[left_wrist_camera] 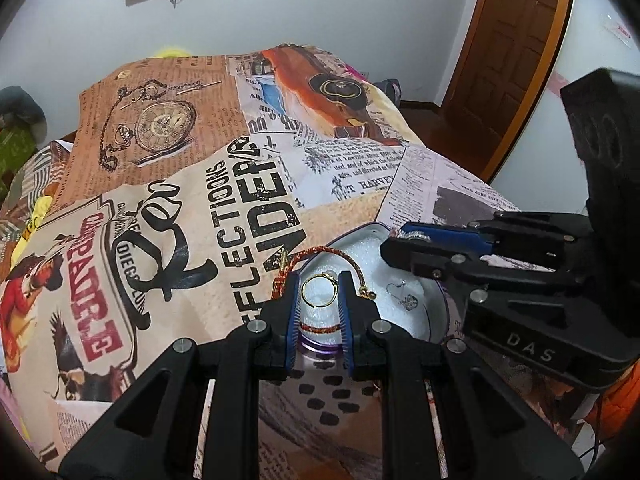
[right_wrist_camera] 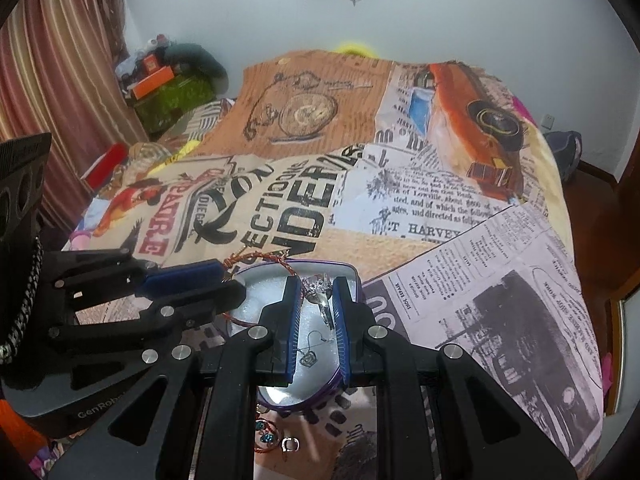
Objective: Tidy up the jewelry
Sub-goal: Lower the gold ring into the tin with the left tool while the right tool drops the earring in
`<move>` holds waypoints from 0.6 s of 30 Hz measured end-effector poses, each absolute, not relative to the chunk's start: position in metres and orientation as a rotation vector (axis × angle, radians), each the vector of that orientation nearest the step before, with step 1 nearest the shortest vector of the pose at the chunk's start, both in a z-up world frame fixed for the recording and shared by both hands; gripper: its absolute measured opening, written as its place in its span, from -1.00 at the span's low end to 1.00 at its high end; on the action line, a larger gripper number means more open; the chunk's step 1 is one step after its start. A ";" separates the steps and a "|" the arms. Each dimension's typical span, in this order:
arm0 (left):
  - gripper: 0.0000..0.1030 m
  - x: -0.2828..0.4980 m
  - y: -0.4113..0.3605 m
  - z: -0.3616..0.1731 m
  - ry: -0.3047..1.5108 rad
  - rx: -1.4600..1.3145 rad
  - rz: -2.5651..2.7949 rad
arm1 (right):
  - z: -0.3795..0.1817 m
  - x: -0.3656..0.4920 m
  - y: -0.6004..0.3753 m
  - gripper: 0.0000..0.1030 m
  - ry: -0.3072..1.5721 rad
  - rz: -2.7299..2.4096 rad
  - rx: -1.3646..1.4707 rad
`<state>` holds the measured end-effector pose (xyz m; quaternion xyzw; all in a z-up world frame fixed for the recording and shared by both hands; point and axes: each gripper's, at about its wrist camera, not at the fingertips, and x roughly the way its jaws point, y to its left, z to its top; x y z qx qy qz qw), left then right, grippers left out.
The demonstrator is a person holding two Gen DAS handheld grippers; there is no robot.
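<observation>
Right now my left gripper is clamped on a gold ring, pinched between its blue pads above the white-lined tray that sits on the newspaper-print cloth. At about two o'clock from it, my right gripper grasps a sparkly silver piece over the same tray. A red-and-gold braided cord drapes over the tray's rim at twelve o'clock, and a silver earring lies on the lining at three o'clock.
</observation>
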<state>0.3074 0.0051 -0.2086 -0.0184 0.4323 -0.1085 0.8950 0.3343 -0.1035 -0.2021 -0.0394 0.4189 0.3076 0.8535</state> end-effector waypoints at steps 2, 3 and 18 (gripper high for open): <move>-0.67 0.309 0.006 -0.209 0.900 -0.045 -0.231 | -0.205 0.336 -0.103 -0.72 0.889 0.647 -0.091; -0.67 0.310 0.007 -0.210 0.903 -0.049 -0.233 | -0.206 0.336 -0.102 -0.72 0.893 0.647 -0.094; -0.64 0.307 0.007 -0.209 0.917 -0.041 -0.235 | -0.205 0.334 -0.099 -0.72 0.879 0.640 -0.147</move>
